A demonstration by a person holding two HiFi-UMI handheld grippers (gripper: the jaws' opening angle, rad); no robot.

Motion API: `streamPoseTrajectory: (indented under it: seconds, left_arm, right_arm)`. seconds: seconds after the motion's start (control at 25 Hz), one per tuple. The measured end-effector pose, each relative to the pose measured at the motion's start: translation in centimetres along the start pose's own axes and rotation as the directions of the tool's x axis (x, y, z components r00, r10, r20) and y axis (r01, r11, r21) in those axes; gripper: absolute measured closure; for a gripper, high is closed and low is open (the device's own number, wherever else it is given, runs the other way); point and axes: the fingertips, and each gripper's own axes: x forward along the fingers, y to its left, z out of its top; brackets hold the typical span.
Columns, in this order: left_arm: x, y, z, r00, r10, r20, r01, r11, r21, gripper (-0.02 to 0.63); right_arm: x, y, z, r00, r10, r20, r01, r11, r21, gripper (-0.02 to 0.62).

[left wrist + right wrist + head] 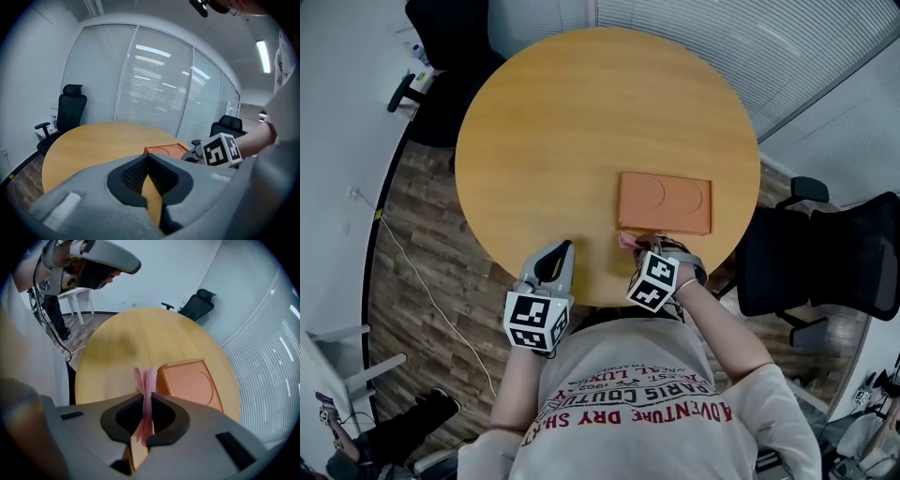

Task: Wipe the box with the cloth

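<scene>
A flat orange box (665,202) with two round marks on its lid lies on the round wooden table (553,150), right of the middle; it also shows in the right gripper view (190,383) and the left gripper view (165,150). My right gripper (639,243) is shut on a pink cloth (146,385), held at the box's near left corner; the cloth (627,241) peeks out there. My left gripper (555,255) is shut with nothing in it, over the table's near edge left of the box.
Black office chairs stand at the right (825,262) and at the far left (441,56). A white cable (422,281) runs over the wood floor on the left. Blinds cover the glass wall (154,84) behind the table.
</scene>
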Motion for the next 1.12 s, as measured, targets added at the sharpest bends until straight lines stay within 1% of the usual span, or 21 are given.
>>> streamPoseTrajectory:
  seconds: [0.12, 0.2, 0.32, 0.44, 0.6, 0.76, 0.92, 1.0, 1.12]
  left_arm:
    - [-0.5, -0.5, -0.3, 1.000, -0.022, -0.006, 0.022, 1.000, 0.018, 0.597]
    - [-0.5, -1.1, -0.1, 0.999, -0.034, -0.005, 0.034, 0.999, 0.028, 0.597]
    - [0.0, -1.4, 0.6, 0.999, -0.046, 0.004, 0.045, 0.998, 0.033, 0.597]
    - [0.8, -1.6, 1.2, 0.999, -0.047, 0.011, 0.046, 0.999, 0.022, 0.597]
    - [2.5, -2.9, 2.4, 0.999, -0.040, 0.023, 0.039, 0.999, 0.015, 0.597]
    - [4.1, -3.2, 2.8, 1.000, -0.013, 0.019, 0.014, 1.000, -0.005, 0.597]
    - [5.2, -3.0, 2.9, 1.000, 0.026, 0.005, -0.026, 0.999, -0.028, 0.597]
    - [5.7, -2.8, 2.9, 0.999, 0.046, -0.001, -0.046, 0.998, -0.043, 0.597]
    - [6.3, -2.4, 3.0, 0.998, 0.067, -0.012, -0.068, 0.996, -0.054, 0.597]
  right_arm:
    - [-0.9, 0.6, -1.0, 1.000, -0.023, -0.001, 0.023, 0.999, 0.045, 0.565]
    - [-1.9, -0.2, -1.7, 0.998, -0.056, 0.008, 0.055, 0.996, 0.073, 0.565]
    - [-3.5, -2.8, -1.9, 0.993, -0.118, 0.024, 0.115, 0.988, 0.106, 0.565]
    - [-4.3, -5.8, -2.3, 0.986, -0.167, 0.022, 0.163, 0.981, 0.106, 0.565]
    - [-4.5, -9.8, -3.8, 0.976, -0.218, 0.016, 0.217, 0.973, 0.075, 0.565]
    - [-3.5, -13.1, -4.2, 0.967, -0.252, 0.039, 0.251, 0.968, 0.033, 0.561]
    - [-2.0, -15.9, -4.4, 0.958, -0.285, 0.039, 0.287, 0.956, -0.063, 0.561]
    - [-1.0, -16.8, -4.6, 0.956, -0.290, 0.030, 0.292, 0.950, -0.108, 0.561]
    - [0.4, -17.4, -4.7, 0.961, -0.275, 0.026, 0.276, 0.953, -0.124, 0.561]
